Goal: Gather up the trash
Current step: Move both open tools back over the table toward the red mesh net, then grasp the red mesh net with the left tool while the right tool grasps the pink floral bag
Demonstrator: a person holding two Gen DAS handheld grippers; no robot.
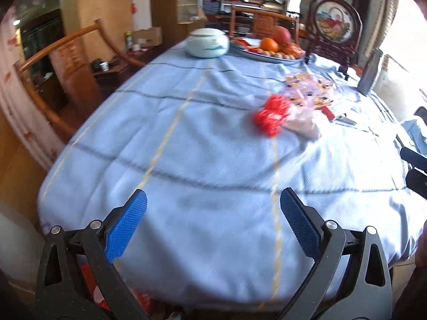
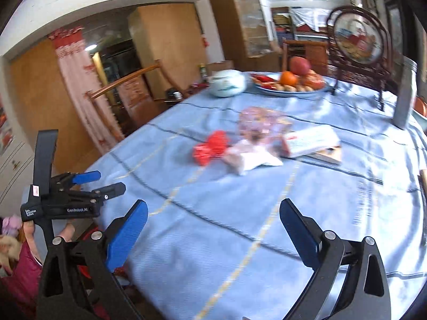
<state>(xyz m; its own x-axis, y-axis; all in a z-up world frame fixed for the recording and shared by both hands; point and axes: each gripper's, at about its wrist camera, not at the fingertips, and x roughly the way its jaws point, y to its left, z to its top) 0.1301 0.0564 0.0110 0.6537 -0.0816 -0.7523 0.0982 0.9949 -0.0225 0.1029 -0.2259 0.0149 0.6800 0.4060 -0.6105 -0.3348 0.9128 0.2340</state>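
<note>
A crumpled red wrapper (image 1: 272, 116) (image 2: 212, 146) lies on the blue tablecloth (image 1: 186, 146) (image 2: 267, 200) beside a whitish crumpled bag (image 1: 303, 121) (image 2: 250, 157) and a pink-patterned clear bag (image 1: 309, 88) (image 2: 263, 122). My left gripper (image 1: 213, 208) hovers open over the table's near edge, nothing between its blue pads, well short of the trash. My right gripper (image 2: 213, 213) also stands open and empty above the cloth. In the right wrist view the left gripper (image 2: 98, 182) shows at the table's left edge.
A white lidded pot (image 1: 208, 42) (image 2: 226, 82), a fruit plate (image 1: 269, 50) (image 2: 291, 84) and a round framed screen (image 1: 335, 26) (image 2: 357, 40) stand at the far side. A booklet (image 2: 312, 141) lies near the trash. Wooden chairs (image 1: 66, 61) flank the table's left.
</note>
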